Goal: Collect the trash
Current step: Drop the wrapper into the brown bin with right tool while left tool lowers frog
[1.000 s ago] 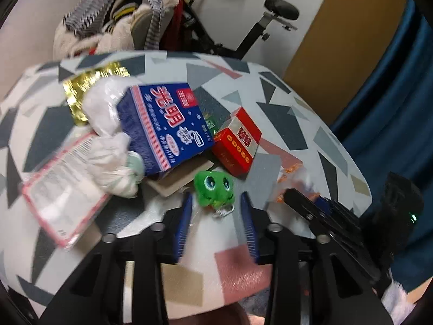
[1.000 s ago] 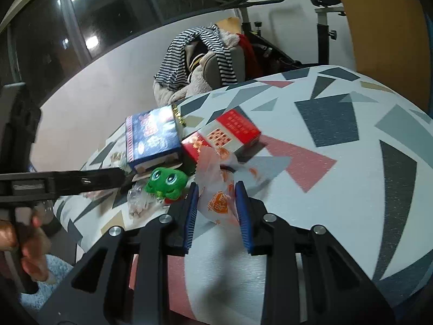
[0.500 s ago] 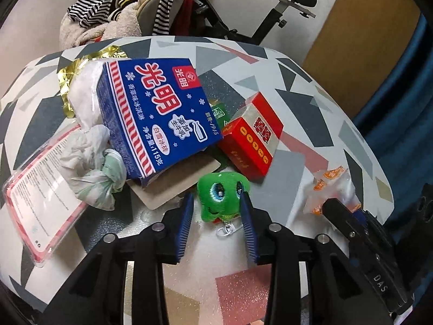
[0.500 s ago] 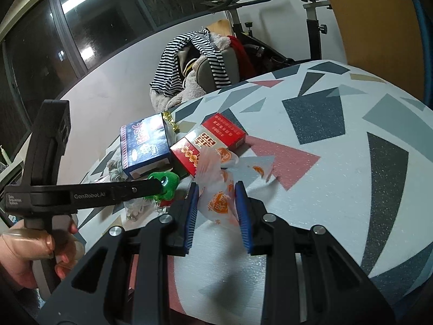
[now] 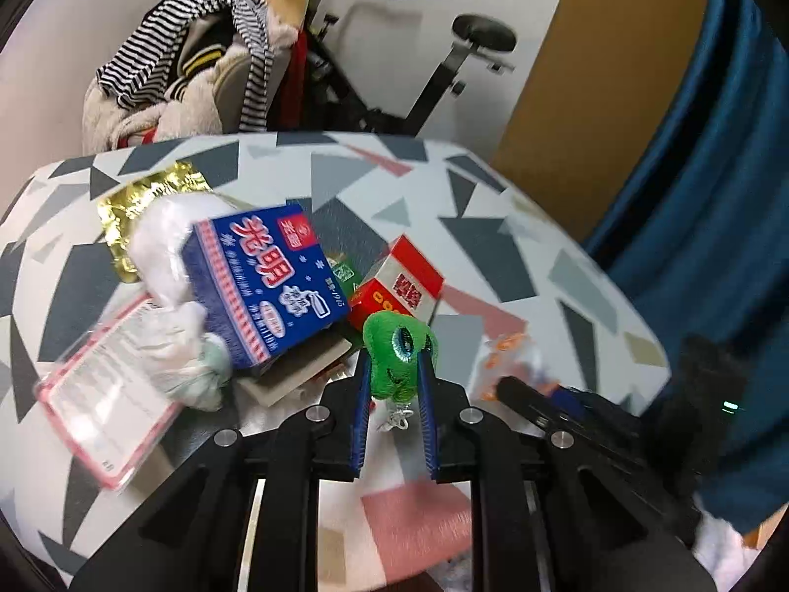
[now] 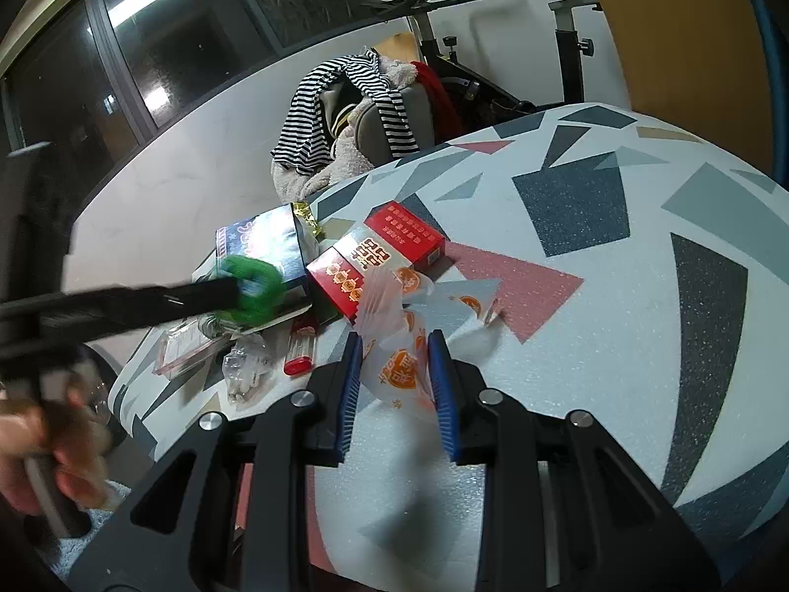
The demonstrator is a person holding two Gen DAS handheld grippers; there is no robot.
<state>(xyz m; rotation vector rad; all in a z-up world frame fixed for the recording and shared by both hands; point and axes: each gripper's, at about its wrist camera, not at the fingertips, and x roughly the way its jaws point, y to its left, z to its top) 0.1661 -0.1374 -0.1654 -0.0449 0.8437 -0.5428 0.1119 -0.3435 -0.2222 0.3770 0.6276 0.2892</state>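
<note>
Now the left tongs (image 5: pixel 394 375) have the green toy (image 5: pixel 398 360) between the pads, jaws closing on it, pads already pressing its sides. Half a sec ago the toy sat on the table w/ the pads either side; now it's up off the surface, keyring dangling below, blue box (image 5: pixel 268 288) and red box (image 5: pixel 399 288) just beyond the tips. The right cam shows the same: toy raised in front of the blue box, left tongs blurred, so prob. mid-lift.

Right tongs (image 6: pixel 397 370) unchanged vs a sec ago: narrow, clamped on the clear wrapper (image 6: pixel 397 340) w/ orange print, its far end lying on the table (image 6: pixel 616 345) next to the red box.

Meaning: two items are in hand, one per tong. The rest of the trash lies beyond and left of the left tips: white tissue (image 5: pixel 167 237), gold foil (image 5: pixel 148 197), flat packet (image 5: pixel 106 394). No bin in either view, so can't tell where the items go.
</note>
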